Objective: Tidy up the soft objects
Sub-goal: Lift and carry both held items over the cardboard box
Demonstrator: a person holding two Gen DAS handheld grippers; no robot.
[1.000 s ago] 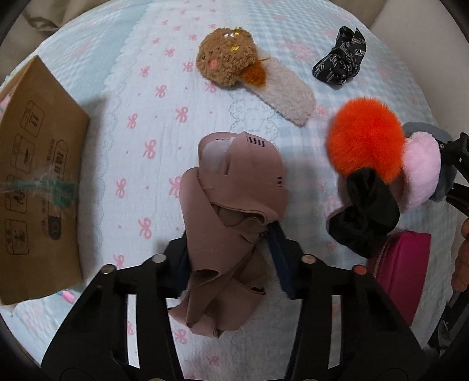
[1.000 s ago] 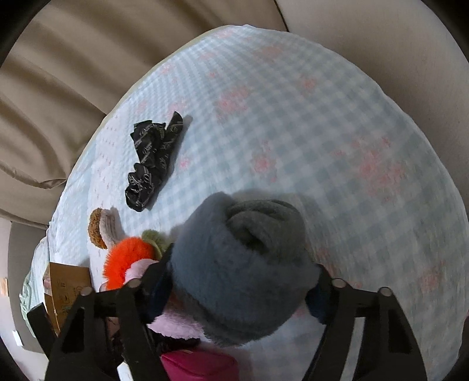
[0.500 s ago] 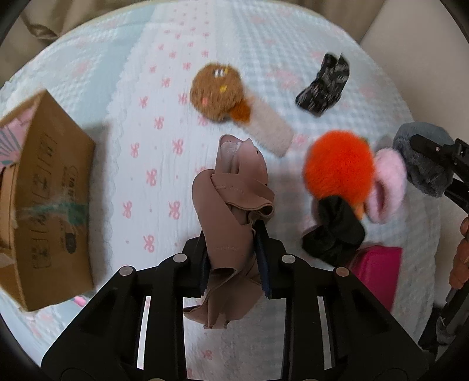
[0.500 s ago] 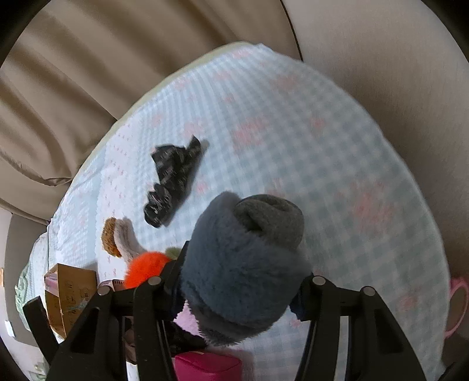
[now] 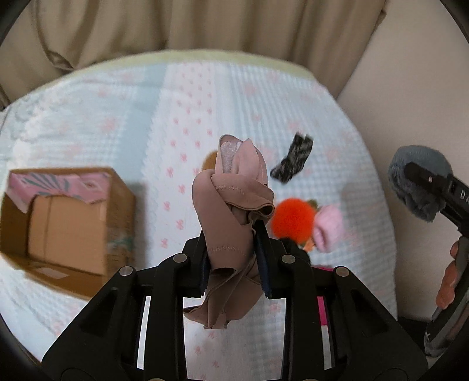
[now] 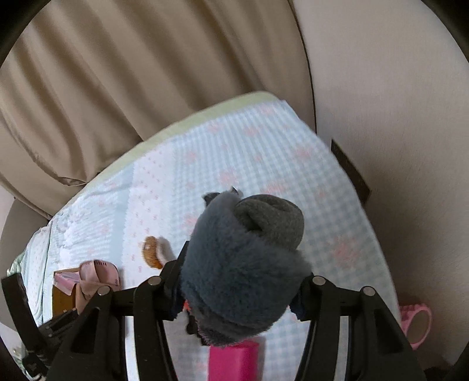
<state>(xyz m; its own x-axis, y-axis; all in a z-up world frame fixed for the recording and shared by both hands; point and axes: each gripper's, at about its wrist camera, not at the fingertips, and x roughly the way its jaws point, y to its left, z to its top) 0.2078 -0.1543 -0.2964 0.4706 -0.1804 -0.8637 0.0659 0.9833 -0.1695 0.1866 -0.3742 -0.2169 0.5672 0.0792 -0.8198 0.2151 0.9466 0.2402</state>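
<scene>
My left gripper is shut on a crumpled dusty-pink cloth and holds it up above the bed. My right gripper is shut on a fluffy grey-blue rolled item, also lifted; it also shows at the right edge of the left wrist view. On the bed lie an orange pompom, a pink fluffy item, a black patterned scrunchie and a brown plush.
An open cardboard box sits on the bed at the left. A magenta pouch lies below the right gripper. Beige curtains hang behind the bed and a wall stands to the right. A pink roller lies on the floor.
Both grippers have closed on their items and lifted them off the bed. The views have tilted up and now show the curtains. The box has come further into view.
</scene>
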